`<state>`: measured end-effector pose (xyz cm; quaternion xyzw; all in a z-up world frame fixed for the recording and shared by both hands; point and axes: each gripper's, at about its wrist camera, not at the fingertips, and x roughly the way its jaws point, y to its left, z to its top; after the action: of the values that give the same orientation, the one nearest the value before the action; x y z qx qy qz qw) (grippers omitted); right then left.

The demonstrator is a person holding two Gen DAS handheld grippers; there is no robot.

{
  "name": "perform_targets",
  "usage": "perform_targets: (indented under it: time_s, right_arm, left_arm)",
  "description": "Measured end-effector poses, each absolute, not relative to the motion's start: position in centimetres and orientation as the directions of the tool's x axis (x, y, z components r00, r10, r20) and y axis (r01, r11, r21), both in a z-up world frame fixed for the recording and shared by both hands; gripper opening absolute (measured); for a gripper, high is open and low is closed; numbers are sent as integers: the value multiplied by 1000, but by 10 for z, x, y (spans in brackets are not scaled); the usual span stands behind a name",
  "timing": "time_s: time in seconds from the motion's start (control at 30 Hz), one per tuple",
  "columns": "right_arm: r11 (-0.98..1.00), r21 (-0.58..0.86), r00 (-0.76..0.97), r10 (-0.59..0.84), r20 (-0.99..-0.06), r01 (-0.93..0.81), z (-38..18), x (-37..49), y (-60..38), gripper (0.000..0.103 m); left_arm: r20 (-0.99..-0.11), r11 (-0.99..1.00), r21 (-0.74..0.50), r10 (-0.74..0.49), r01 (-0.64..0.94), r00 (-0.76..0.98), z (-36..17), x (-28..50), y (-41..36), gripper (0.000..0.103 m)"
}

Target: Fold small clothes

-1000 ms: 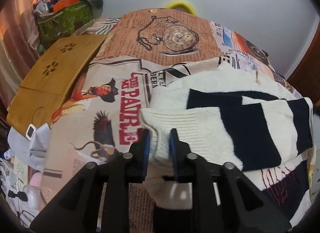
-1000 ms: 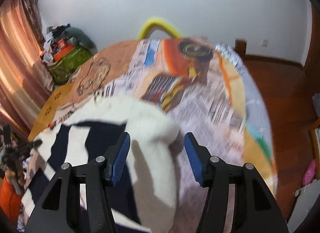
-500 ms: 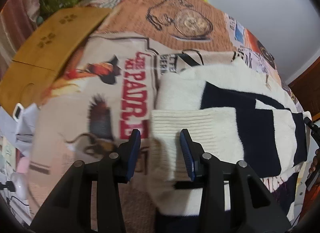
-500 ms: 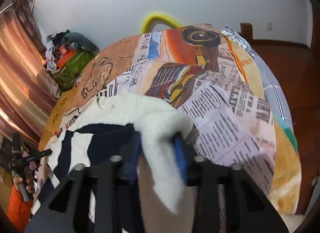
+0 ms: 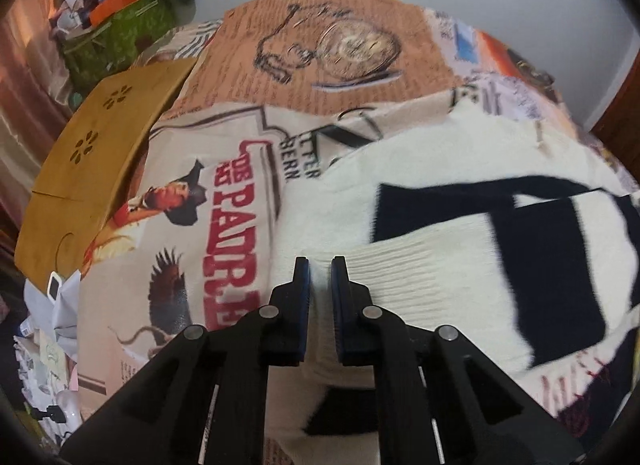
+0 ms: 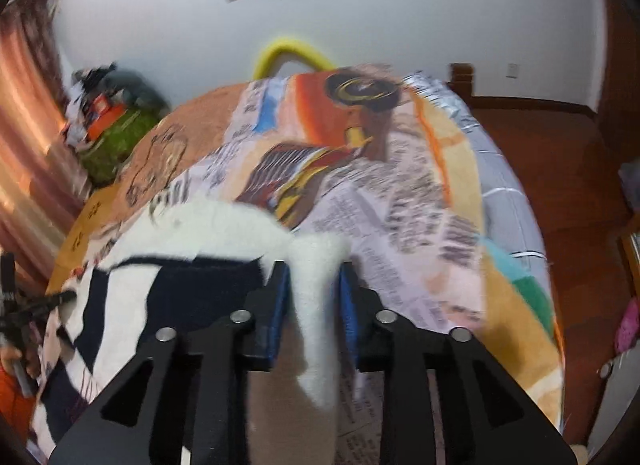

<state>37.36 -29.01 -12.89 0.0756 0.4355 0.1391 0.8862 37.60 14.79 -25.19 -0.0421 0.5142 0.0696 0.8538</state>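
Observation:
A cream and navy knit sweater (image 5: 440, 273) lies on the bed with its ribbed hem folded over the top. My left gripper (image 5: 320, 265) is shut on the left end of that ribbed hem, cream fabric pinched between the blue pads. In the right wrist view the same sweater (image 6: 224, 225) reaches in from the left, and a thick white fold of it runs between the pads of my right gripper (image 6: 314, 269). Those jaws are opening slightly, though both pads still touch the fold. The other hand-held gripper (image 6: 24, 305) shows at the far left edge.
The bed cover (image 5: 224, 225) has newspaper and poster prints. A wooden lap table (image 5: 92, 161) lies on the bed's left side, with a green bag (image 5: 116, 37) and clutter beyond it. The bed drops off to a wooden floor (image 6: 560, 169) on the right.
My left gripper opened, shifted along the hem and shut on its left end. My right gripper closed from wide open onto the white fold and sank toward the bed.

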Motion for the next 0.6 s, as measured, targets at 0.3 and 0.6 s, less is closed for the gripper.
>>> perform_targets:
  time_s: [0.3,0.6]
  right_arm:
    - [951,253,620,307,-722,-177,-94,350,-312,39]
    - [942,244,562,334,-757,-231,-111,301,-291,56]
  left_arm:
    - [-866,977,-57,53,-203,497,-235,364,167,10]
    - [-901,967,-177,-85,-181,426,-245,352,156,49]
